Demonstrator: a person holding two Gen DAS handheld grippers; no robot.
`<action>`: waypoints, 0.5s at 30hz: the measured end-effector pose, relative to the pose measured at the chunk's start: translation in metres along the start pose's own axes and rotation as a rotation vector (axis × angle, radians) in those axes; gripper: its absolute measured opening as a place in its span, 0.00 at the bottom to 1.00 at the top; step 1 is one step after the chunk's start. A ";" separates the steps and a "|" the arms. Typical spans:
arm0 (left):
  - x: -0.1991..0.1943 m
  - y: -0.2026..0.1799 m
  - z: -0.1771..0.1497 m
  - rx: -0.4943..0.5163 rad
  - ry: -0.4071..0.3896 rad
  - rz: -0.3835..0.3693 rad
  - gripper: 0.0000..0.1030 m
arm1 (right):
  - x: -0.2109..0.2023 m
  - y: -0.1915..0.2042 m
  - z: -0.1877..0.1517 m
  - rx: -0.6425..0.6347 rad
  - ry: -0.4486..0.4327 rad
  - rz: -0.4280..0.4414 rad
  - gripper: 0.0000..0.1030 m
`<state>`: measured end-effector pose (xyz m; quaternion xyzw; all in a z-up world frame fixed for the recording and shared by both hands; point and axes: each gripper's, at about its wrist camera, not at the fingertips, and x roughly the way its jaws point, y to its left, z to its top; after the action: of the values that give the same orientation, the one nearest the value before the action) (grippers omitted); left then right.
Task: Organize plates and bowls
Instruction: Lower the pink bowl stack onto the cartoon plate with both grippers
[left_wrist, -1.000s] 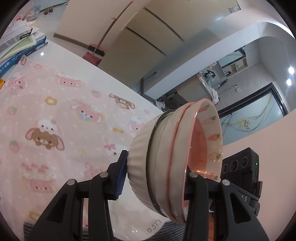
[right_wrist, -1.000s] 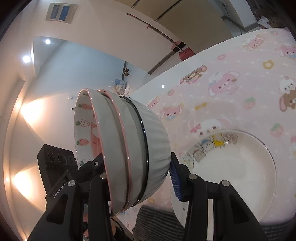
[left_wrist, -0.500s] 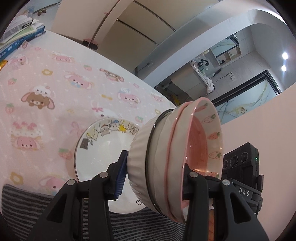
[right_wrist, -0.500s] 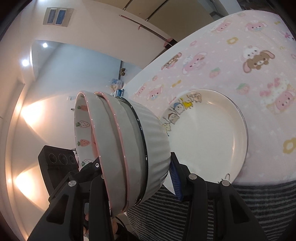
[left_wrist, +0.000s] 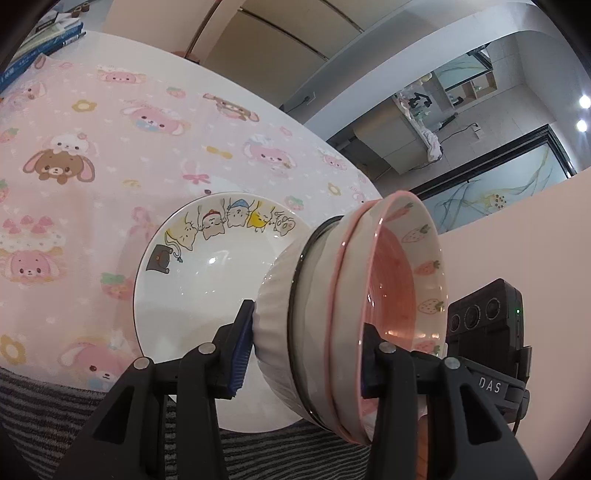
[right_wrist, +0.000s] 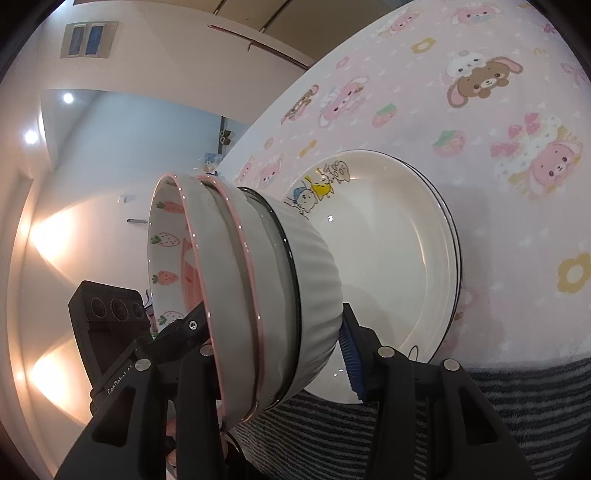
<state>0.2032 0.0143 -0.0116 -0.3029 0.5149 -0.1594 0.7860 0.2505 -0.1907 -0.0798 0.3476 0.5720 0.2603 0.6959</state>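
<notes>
A nested stack of bowls (left_wrist: 314, 314) hangs tipped on its side: a white ribbed bowl with a dark rim outside, pink-rimmed strawberry bowls inside. My left gripper (left_wrist: 306, 350) is shut on it, blue pad on the ribbed base and the other finger inside the pink bowl. From the opposite side my right gripper (right_wrist: 275, 343) is shut on the same bowl stack (right_wrist: 258, 277). Just beyond and below lies a white plate with cat drawings (left_wrist: 207, 280), topping a low pile of plates (right_wrist: 388, 251) on the table.
A pink cartoon tablecloth (left_wrist: 92, 147) covers the table. A grey striped cloth (left_wrist: 55, 417) runs along its near edge, under the plate's rim. Books (left_wrist: 44, 40) lie at the far left corner. Past the table's far edge is open room.
Both grippers have carried the bowl stack down and toward the plates, which now fill more of both views. The grip on the bowls is unchanged.
</notes>
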 end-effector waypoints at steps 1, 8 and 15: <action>0.002 0.002 0.000 -0.001 0.004 0.002 0.41 | 0.001 -0.001 0.000 0.002 0.002 -0.001 0.45; 0.014 0.013 -0.001 -0.010 0.028 0.014 0.41 | 0.009 -0.013 -0.001 0.020 0.022 -0.015 0.45; 0.024 0.018 -0.002 0.027 0.028 0.040 0.42 | 0.010 -0.015 -0.004 0.010 0.022 -0.063 0.45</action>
<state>0.2099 0.0137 -0.0405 -0.2796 0.5297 -0.1550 0.7857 0.2485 -0.1918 -0.0984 0.3299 0.5917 0.2392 0.6956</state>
